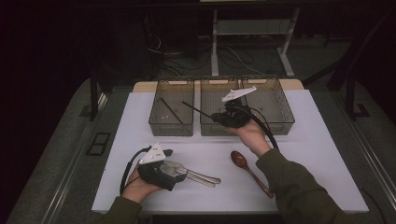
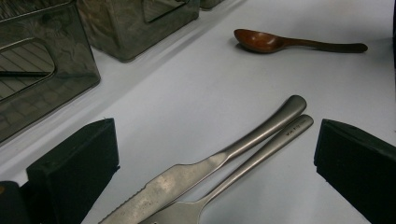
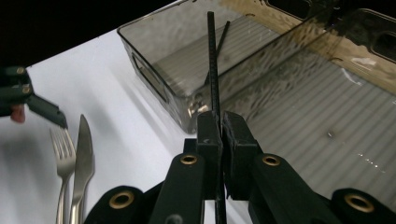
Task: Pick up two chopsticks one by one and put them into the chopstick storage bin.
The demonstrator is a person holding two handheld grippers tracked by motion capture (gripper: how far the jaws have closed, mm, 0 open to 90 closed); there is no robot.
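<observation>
My right gripper is shut on a thin black chopstick and holds it in the air over the middle bin, its tip pointing toward the left bin. A second black chopstick lies inside that left bin. My left gripper stands open low at the front left, its jaws on either side of a steel knife and fork lying side by side on the table.
A brown wooden spoon lies on the white table right of the cutlery. A third smoky bin stands at the back right. Beyond the table are a desk frame and cables on the floor.
</observation>
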